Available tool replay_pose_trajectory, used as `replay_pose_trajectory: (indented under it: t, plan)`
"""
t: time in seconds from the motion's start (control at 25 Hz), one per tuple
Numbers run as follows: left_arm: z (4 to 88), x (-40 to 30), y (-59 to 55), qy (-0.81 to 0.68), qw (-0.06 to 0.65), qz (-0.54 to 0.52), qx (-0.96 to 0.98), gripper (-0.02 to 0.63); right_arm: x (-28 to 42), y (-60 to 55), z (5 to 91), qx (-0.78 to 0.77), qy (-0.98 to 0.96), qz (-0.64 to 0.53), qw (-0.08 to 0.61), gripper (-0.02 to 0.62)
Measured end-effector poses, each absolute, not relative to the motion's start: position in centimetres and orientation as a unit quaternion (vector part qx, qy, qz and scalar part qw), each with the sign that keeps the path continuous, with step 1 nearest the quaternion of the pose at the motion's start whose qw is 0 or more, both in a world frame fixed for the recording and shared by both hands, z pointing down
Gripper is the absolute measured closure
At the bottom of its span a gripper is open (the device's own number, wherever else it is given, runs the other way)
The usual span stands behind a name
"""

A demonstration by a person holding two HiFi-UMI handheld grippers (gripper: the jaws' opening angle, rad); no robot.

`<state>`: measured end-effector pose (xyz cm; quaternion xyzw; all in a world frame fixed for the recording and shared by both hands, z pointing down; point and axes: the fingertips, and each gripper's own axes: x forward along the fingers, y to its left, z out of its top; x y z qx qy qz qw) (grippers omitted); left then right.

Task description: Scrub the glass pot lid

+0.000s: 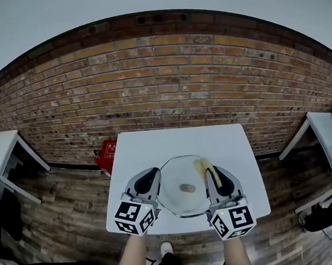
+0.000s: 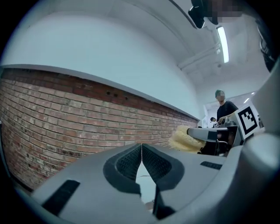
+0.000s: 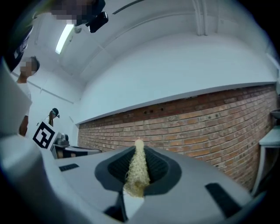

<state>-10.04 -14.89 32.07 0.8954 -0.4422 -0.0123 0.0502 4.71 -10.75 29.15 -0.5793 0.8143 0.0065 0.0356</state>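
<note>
1. Lid (image 1: 178,171): lower centre of the head view, flat on the table (image 1: 155,144), between the grippers.
2. Left gripper (image 2: 141,151): clenched, empty. Right gripper (image 3: 139,151): clamping a scourer (image 3: 136,175).
3. Judgement: glass is rigid, weighty, slippery and breakable; steady it by the central knob (image 1: 187,188).

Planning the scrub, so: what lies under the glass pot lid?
Only the white table, seen through the glass pot lid. The lid's side edges are covered by the left claw and right claw, so anything beneath there is hidden.
</note>
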Motion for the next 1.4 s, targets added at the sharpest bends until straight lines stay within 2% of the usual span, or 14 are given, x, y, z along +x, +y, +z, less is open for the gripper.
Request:
replay_pose_trajectory:
  t: [0.68, 1.4]
  plan:
    - [30.9, -8.9, -22.0, -0.466, 0.04, 0.004, 0.884, 0.592, 6.6, -18.2, 28.2, -0.558, 0.829, 0.003, 0.04, 0.534]
    - [44.8, -11.1, -23.1, -0.482, 0.155, 0.075, 0.859, 0.592, 5.1, -21.8, 39.5, -0.55, 0.83, -0.088, -0.017, 0.534]
